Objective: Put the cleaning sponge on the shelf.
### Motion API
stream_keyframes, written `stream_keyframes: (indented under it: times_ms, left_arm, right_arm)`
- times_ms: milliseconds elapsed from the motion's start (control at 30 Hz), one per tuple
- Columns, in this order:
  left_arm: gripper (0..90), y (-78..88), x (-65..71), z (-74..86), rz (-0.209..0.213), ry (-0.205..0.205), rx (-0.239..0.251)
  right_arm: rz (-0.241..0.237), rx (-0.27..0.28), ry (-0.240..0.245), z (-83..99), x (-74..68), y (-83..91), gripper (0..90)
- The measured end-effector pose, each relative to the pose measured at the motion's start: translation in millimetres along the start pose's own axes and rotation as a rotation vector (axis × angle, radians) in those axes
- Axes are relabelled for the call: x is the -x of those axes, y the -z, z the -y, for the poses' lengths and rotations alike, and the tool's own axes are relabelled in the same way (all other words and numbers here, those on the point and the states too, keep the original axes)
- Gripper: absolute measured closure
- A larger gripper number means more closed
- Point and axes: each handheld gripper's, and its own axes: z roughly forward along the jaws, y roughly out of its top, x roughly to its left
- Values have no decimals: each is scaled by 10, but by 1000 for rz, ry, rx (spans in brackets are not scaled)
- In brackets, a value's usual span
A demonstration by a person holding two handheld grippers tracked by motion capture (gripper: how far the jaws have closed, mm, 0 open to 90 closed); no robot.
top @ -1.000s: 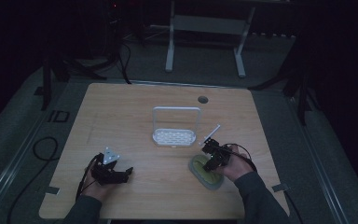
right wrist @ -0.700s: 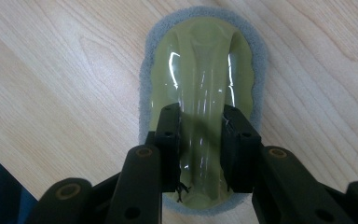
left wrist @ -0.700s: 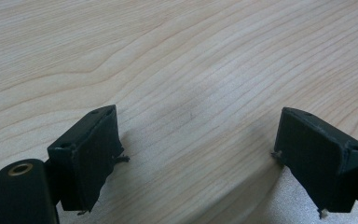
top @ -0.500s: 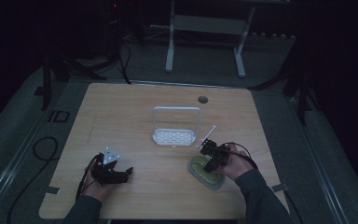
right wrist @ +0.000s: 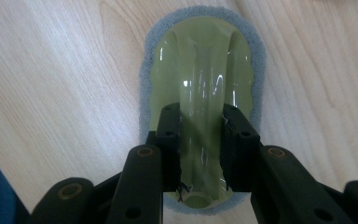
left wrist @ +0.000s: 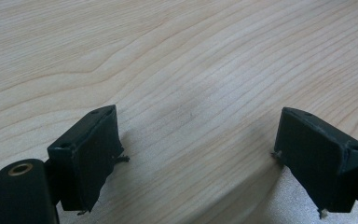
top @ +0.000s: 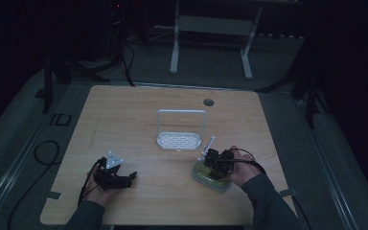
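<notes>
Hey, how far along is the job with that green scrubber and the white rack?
Done: the right gripper has closed on the raised handle of the yellow-green oval scrubber with the grey sponge rim. In hand: the grip only; the scrubber lies flat on the wooden table. Left, probably: lifting it, perhaps to the white perforated rack, which holds nothing. The left gripper rests open.

Just ahead of the right gripper [top: 212, 162], closed on the scrubber's handle [right wrist: 200, 140], the white rack [top: 180, 135] with its tall hoop blocks the way forward. Between the left gripper [top: 124, 179] and the right lies bare table [top: 124, 120]; beyond the rack, a small round hole [top: 208, 102].
</notes>
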Motion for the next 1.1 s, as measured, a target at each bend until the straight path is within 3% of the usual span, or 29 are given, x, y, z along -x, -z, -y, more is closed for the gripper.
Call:
stream_keyframes:
  times_ms: [367,1100]
  left_arm:
    - [143,0,0,0,0,0,0]
    - [143,0,0,0,0,0,0]
  right_arm:
    - [78,38,138,-11,-42,44,716]
    - [134,90,224,-171,-49,131,717]
